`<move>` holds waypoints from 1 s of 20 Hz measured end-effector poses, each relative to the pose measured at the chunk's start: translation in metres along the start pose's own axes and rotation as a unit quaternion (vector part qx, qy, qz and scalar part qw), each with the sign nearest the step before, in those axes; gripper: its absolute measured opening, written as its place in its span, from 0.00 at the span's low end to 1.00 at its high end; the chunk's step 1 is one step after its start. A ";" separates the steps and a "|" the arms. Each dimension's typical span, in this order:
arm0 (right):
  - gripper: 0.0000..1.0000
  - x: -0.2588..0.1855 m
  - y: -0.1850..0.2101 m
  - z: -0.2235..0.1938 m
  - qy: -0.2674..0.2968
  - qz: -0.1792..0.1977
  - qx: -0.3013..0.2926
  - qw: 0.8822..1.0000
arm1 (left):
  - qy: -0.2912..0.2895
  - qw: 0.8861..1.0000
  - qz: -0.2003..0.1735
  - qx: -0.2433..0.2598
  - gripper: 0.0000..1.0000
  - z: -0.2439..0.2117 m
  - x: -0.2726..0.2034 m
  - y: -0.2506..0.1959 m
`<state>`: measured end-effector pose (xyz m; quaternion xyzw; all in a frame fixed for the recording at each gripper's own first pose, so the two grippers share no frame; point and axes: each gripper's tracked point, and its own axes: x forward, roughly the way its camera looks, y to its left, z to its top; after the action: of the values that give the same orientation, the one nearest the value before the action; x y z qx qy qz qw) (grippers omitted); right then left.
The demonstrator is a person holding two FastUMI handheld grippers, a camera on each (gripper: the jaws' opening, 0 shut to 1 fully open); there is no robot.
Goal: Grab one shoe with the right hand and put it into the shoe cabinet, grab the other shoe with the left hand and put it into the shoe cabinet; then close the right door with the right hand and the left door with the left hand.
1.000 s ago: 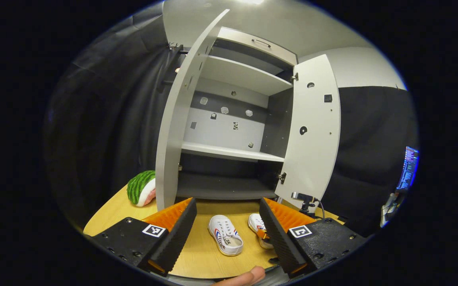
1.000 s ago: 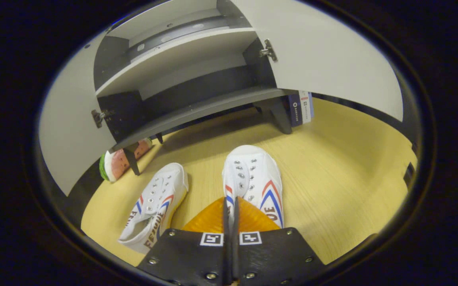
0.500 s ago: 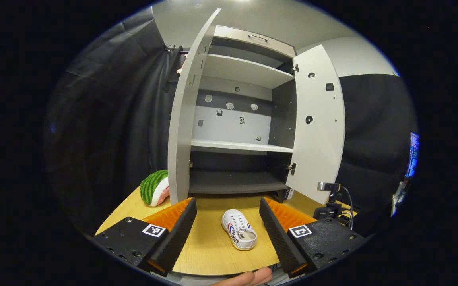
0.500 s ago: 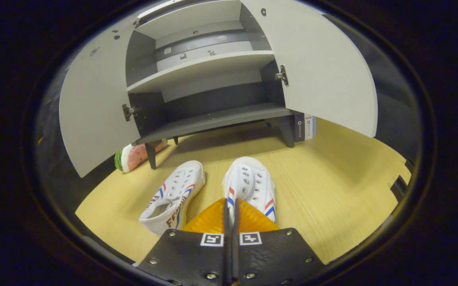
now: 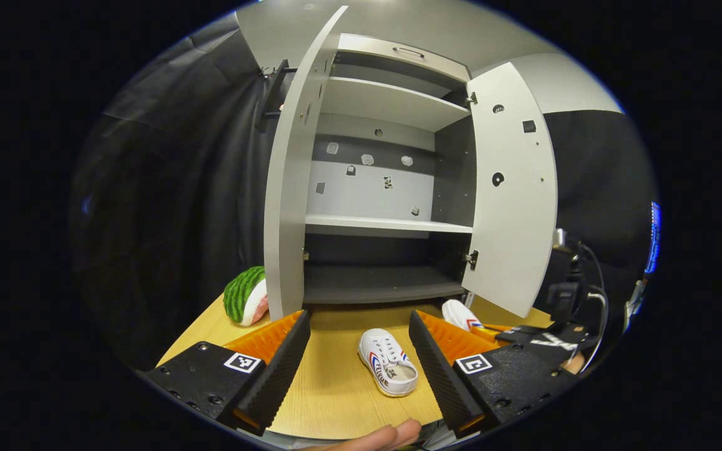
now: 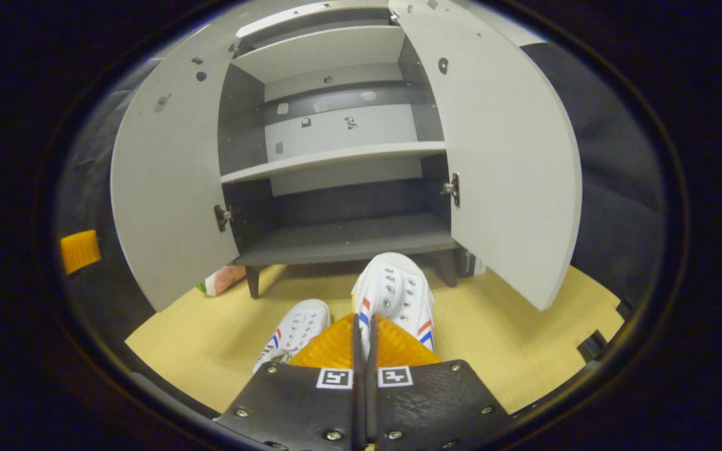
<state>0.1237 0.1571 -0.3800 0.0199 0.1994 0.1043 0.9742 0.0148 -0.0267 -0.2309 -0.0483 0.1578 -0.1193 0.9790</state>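
Step in hand: carrying the first shoe (image 6: 393, 293) to the shoe cabinet (image 6: 342, 241), judged from its lifted pose
Right gripper (image 6: 364, 335): clenched on the heel end of that shoe, fingers nearly together, toe pointing at the bottom shelf (image 6: 348, 240)
Left gripper (image 5: 358, 341): released, fingers wide apart, holding nothing, hovering above the table (image 5: 329, 388)
Second shoe (image 5: 388, 371): lying on the table in front of the cabinet, between the left fingers in the left gripper view
Doors: left door (image 6: 170, 181) and right door (image 6: 505, 156) both swung open
How to do it well: keep the toe level, clear the shelf lip, set the shoe well to the right so the second one has room, let go only once the sole rests flat
Risk: the thin heel grip may let the shoe droop or twist
Writing: lettering on the side of the second shoe, too small to read; square black-and-white markers on both grippers
Other: watermelon-slice toy (image 5: 243, 294) beside the left door
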 end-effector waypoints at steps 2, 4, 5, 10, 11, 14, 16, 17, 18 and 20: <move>0.00 -0.005 0.006 0.033 -0.018 0.008 -0.015 1.000 | -0.016 1.000 0.005 0.006 0.97 0.011 0.006 0.004; 0.00 -0.010 0.014 0.071 -0.039 0.017 -0.035 0.998 | -0.030 0.999 0.014 0.012 0.94 0.022 0.010 0.009; 0.00 -0.013 0.018 0.091 -0.051 0.022 -0.045 0.997 | -0.038 0.999 0.015 0.012 0.97 0.027 0.012 0.010; 0.00 -0.003 0.033 0.181 -0.091 0.033 -0.084 0.992 | -0.059 0.998 0.010 0.016 0.97 0.049 0.020 0.014; 0.00 0.004 0.035 0.199 -0.095 0.029 -0.093 0.991 | -0.062 0.998 0.010 0.015 0.97 0.050 0.020 0.016; 0.00 0.026 0.038 0.251 -0.105 0.016 -0.113 0.988 | -0.075 0.997 0.007 0.023 0.97 0.058 0.023 0.017; 0.00 0.045 0.042 0.282 -0.104 0.011 -0.123 0.987 | -0.076 0.997 0.005 0.028 0.97 0.059 0.023 0.016; 0.01 0.056 0.044 0.296 -0.103 0.009 -0.124 0.987 | -0.074 0.997 -0.002 0.026 0.96 0.055 0.026 0.011; 0.01 0.070 0.044 0.309 -0.099 0.006 -0.124 0.987 | -0.073 0.997 -0.007 0.024 0.96 0.055 0.028 0.007; 0.01 0.100 0.047 0.328 -0.091 -0.002 -0.120 0.989 | -0.072 0.997 -0.010 0.022 0.97 0.054 0.033 0.005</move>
<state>0.3335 0.2249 -0.1128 -0.0883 0.0964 0.1235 0.9837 0.0639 -0.0274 -0.1903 -0.0365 0.0834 -0.1287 0.9875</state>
